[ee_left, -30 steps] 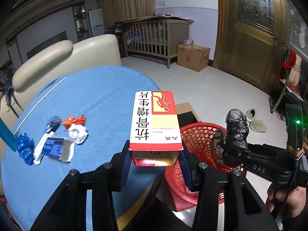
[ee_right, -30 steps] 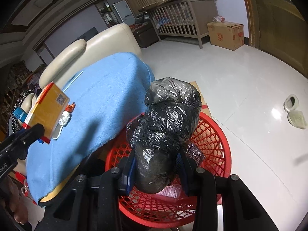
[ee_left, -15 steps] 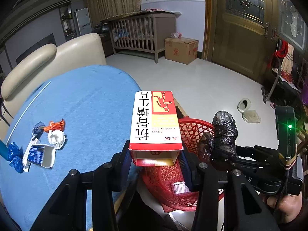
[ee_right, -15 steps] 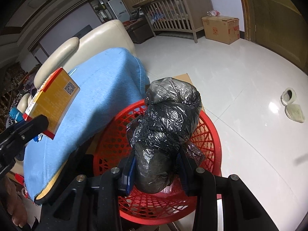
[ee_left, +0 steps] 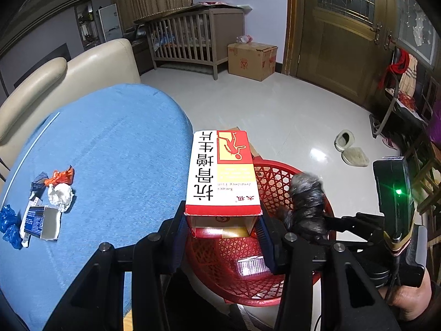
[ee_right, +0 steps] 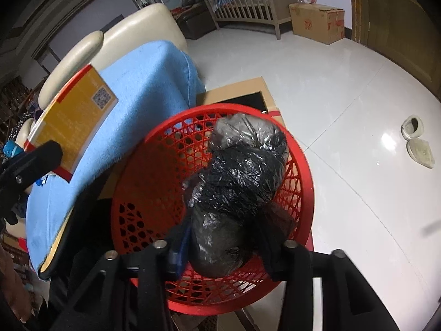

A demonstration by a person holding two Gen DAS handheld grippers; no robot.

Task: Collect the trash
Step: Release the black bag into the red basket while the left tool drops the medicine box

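1. While the left claw (ee_left: 224,227) stays clamped on the open end of a red, white and yellow cardboard medicine box (ee_left: 222,173), that box stands at the centre of the left wrist view, over the near rim of a round red plastic lattice basket (ee_left: 278,190).
2. Seen from the right wrist view, the same box (ee_right: 73,118) sits at the left edge of the frame, its yellow back with a printed code facing the camera, above the edge of the table.
3. Jaws of the right claw (ee_right: 223,251) are opening, with a crumpled black plastic bag bundle (ee_right: 242,182) between them; the bundle hangs over the inside of the basket (ee_right: 154,165), and whether the pads press on it cannot be told.
4. On the blue cloth-covered table (ee_left: 110,149), at the left of the left wrist view, lie more scraps: an orange wrapper (ee_left: 62,178), a white crumpled paper ball (ee_left: 60,195), a small opened blue-and-white carton (ee_left: 41,222) and blue crumpled plastic (ee_left: 9,226).
5. A flat brown cardboard sheet (ee_right: 234,91) lies on the white tiled floor (ee_right: 344,82) behind the basket.
6. A cream leather sofa (ee_left: 69,71) stands beyond the table, at the upper left.
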